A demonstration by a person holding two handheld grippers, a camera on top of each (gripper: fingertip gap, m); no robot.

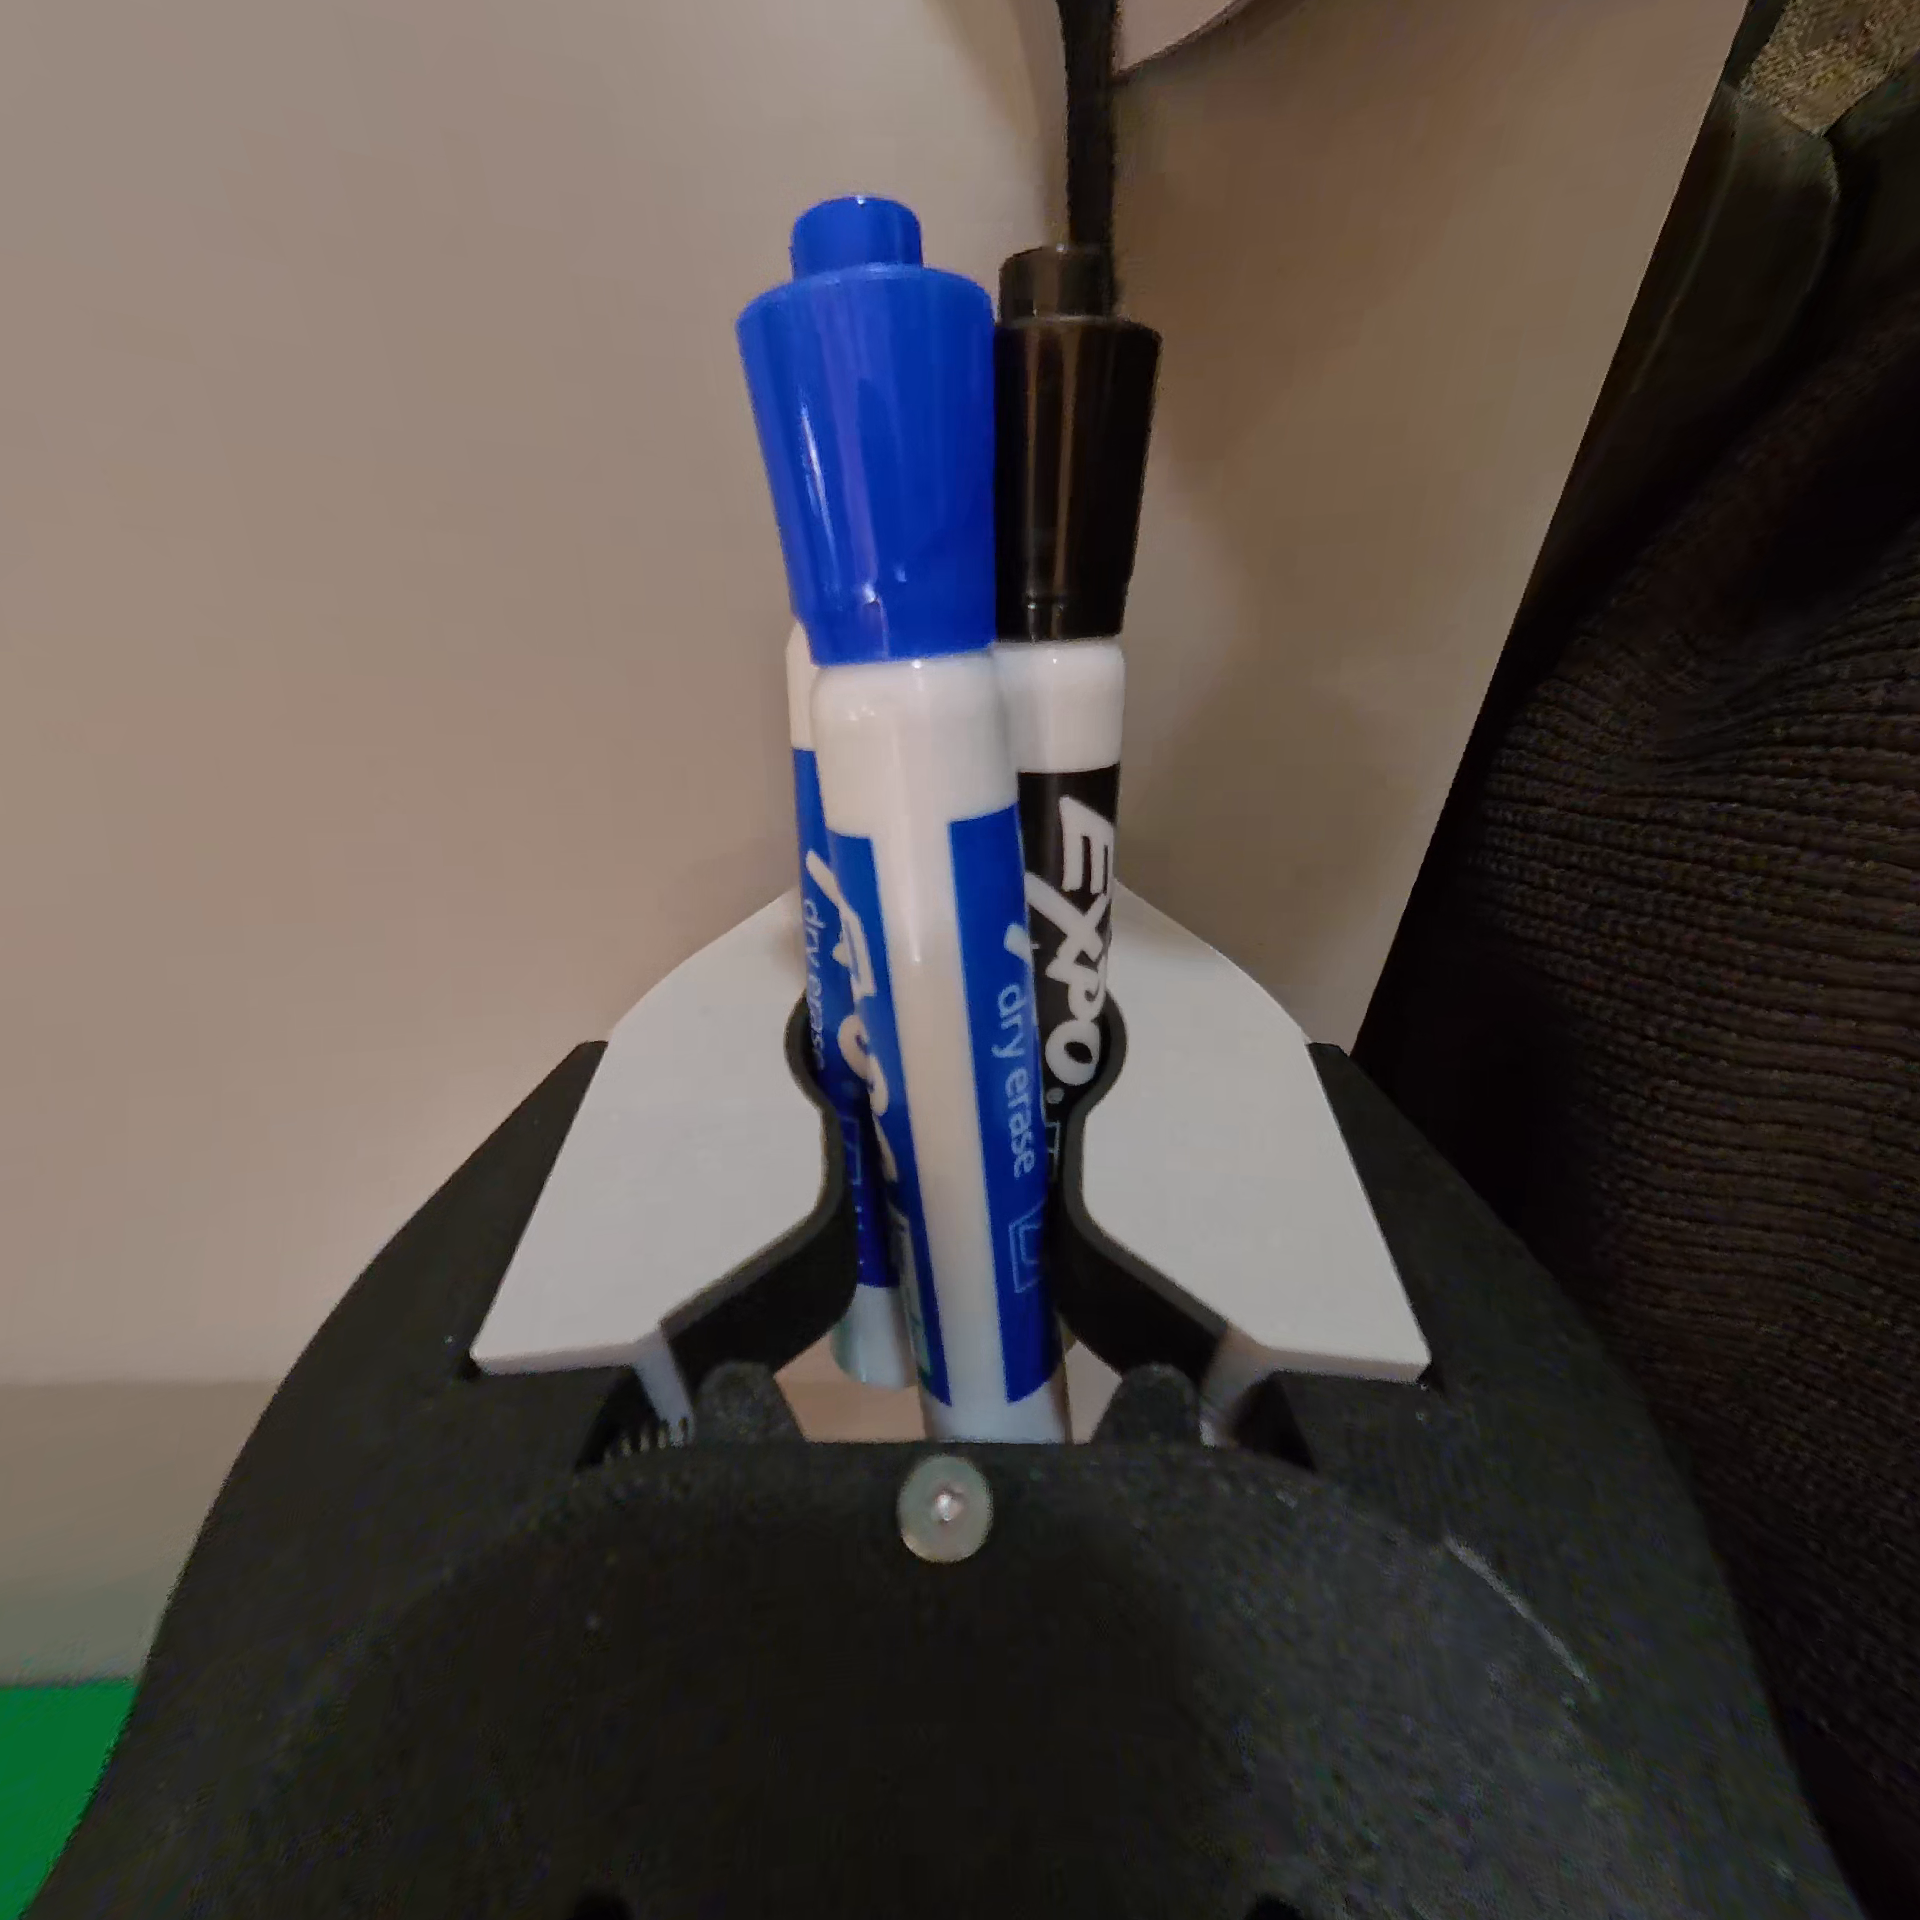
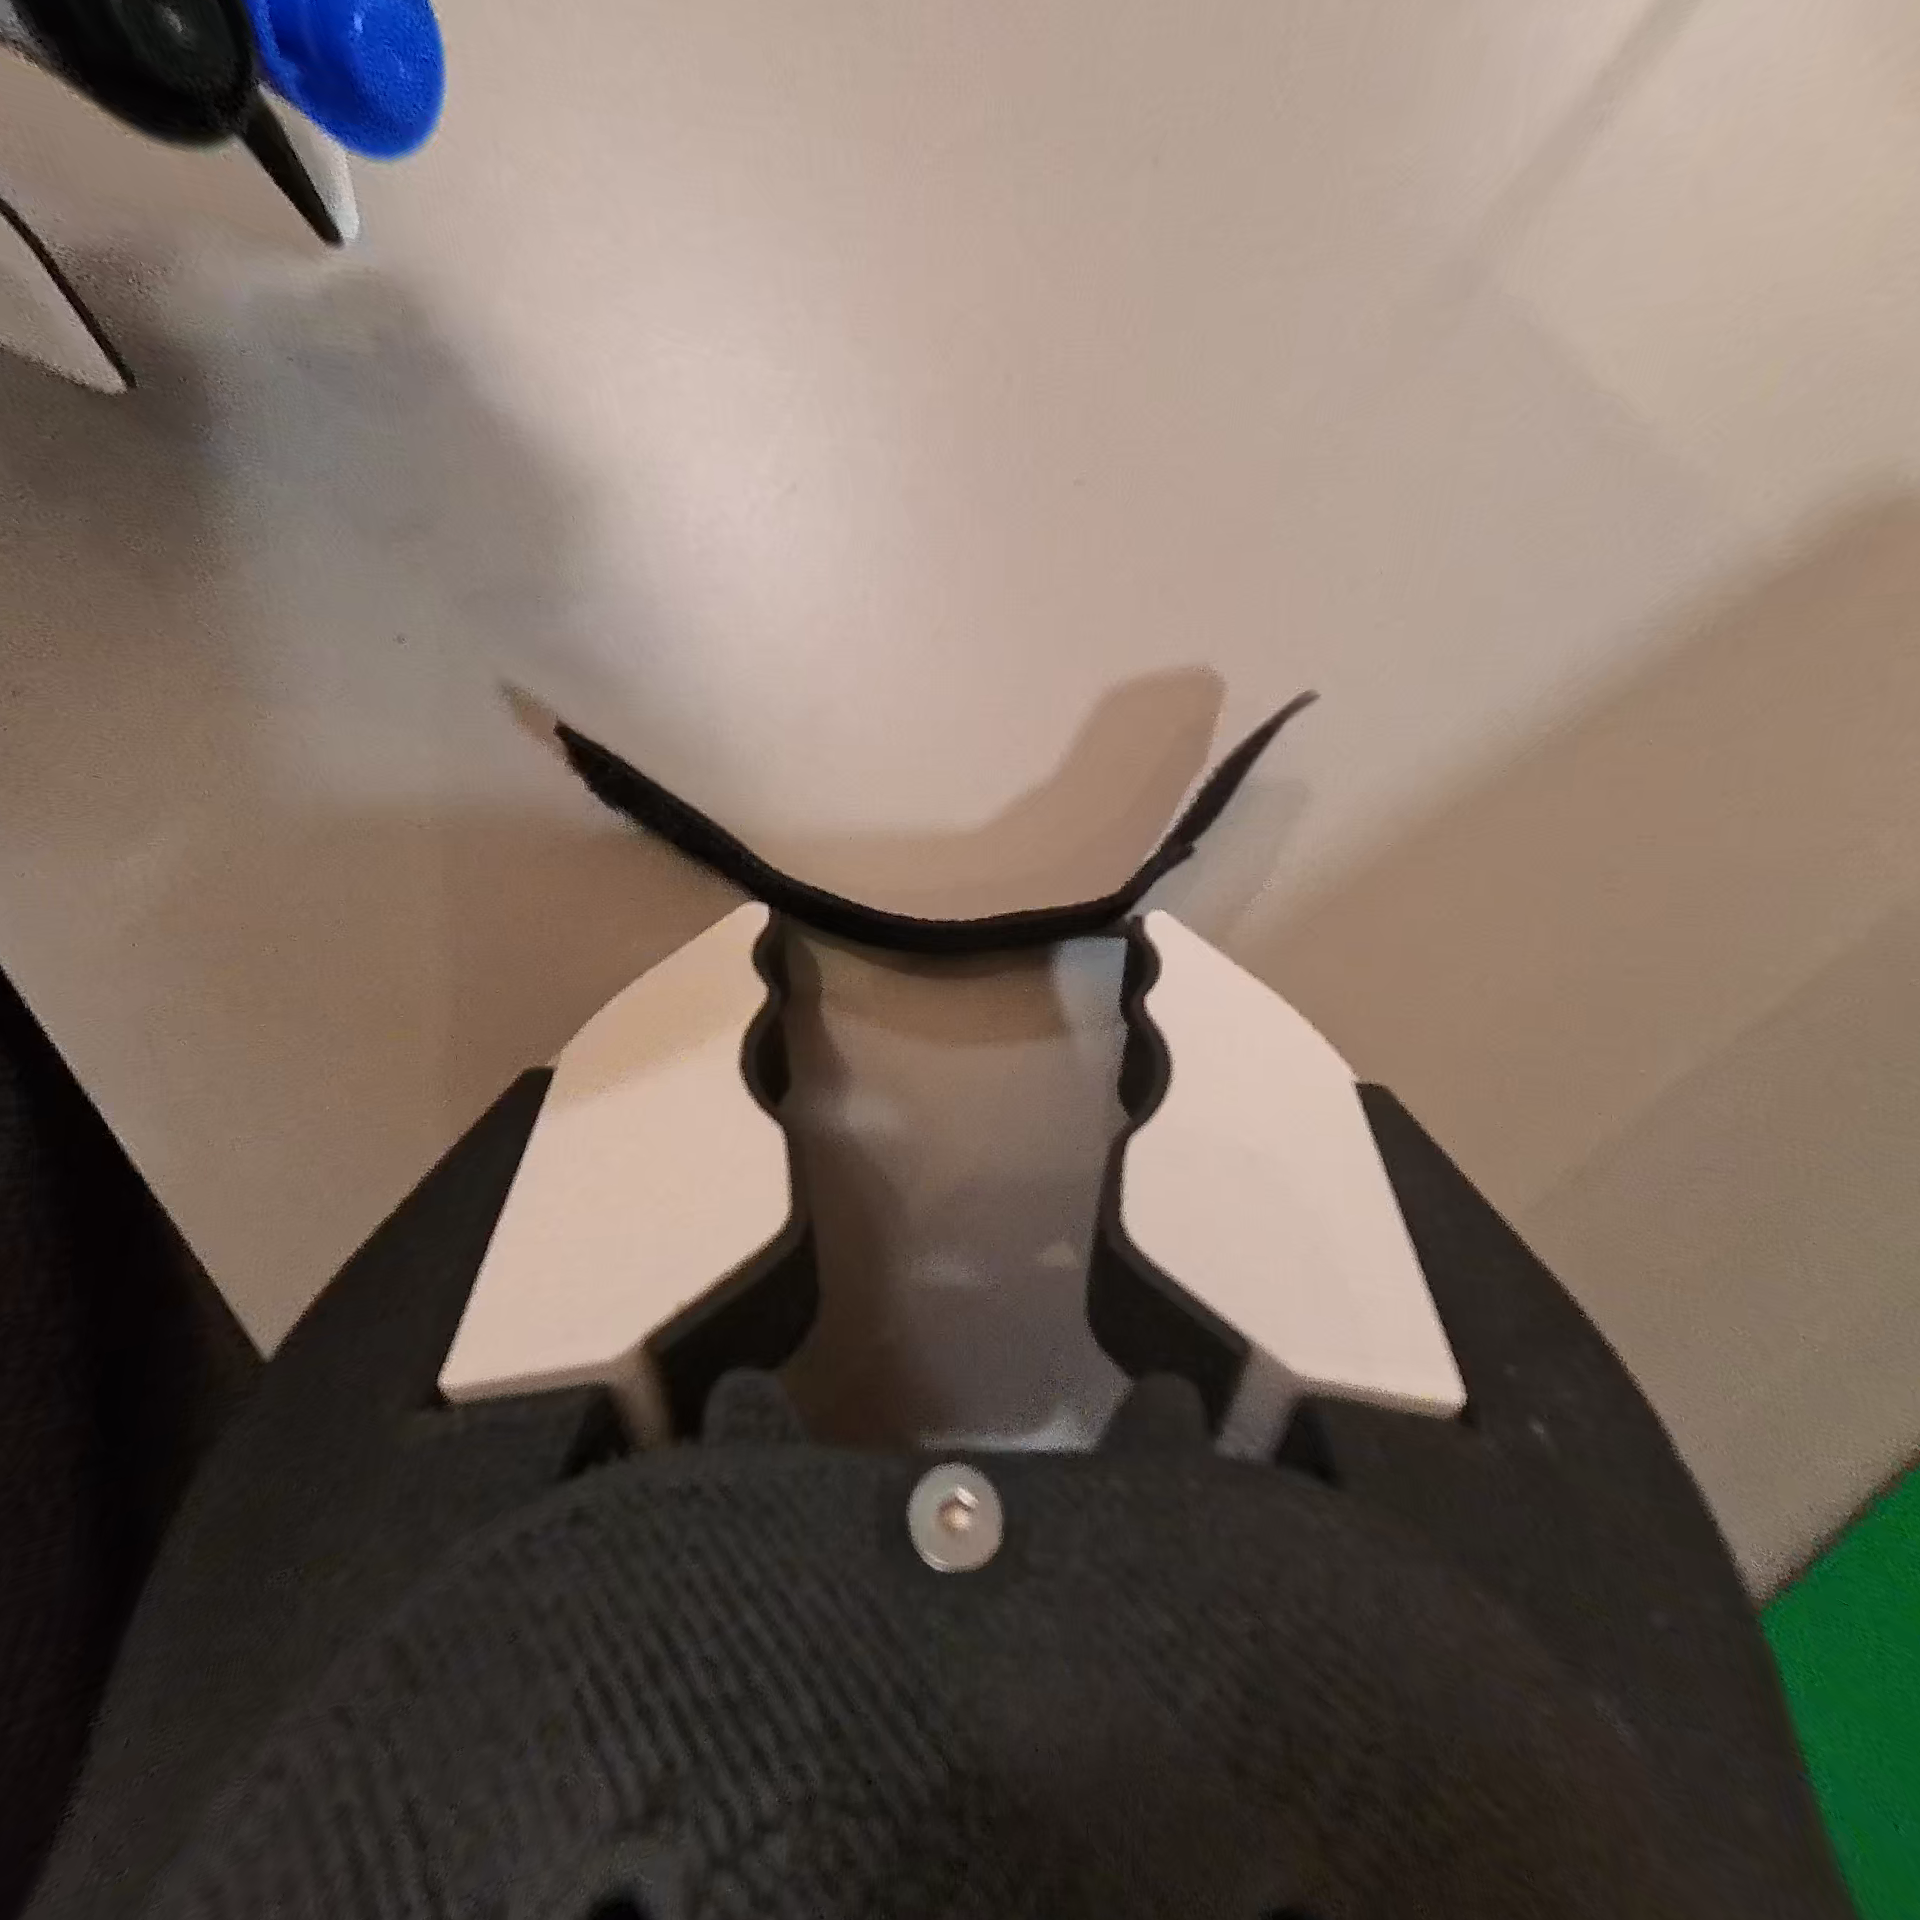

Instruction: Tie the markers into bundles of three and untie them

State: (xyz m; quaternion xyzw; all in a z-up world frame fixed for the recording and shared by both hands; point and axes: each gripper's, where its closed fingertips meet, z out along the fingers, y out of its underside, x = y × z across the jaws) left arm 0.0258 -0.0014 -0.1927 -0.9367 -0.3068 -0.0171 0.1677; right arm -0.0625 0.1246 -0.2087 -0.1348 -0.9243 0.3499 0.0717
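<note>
Between the left gripper's (image 1: 951,997) fingers, three dry-erase markers stood clamped as one bundle, caps pointing away from the camera. The front blue marker (image 1: 904,935) lay nearest the lens. The rear blue marker (image 1: 857,234) sat behind it, showing only its cap end and a strip of barrel on the left. The black marker (image 1: 1075,499) stood touching the front one on the right. The fingers were closed to a narrow setting around the white barrels, and the bundle passed through the rounded notch in their inner edges. All three caps were seated. The barrels were white with coloured printed bands, glossy and undamaged. A black cord (image 1: 1086,104) hung against the beige wall (image 1: 364,520) behind the black cap, and dark ribbed fabric (image 1: 1662,935) filled the right side. In the right wrist view, the right gripper (image 2: 945,935) stood with its fingers apart at a moderate gap and nothing clamped between them. A thin black strap (image 2: 665,800) sagged across the fingertips, with both ends rising past them. Whether it rested on the tips or hung just beyond them could not be determined. The marker bundle appeared, cap ends on, well apart at the upper left, and a green surface (image 2: 1849,1662) showed at the lower right.
</note>
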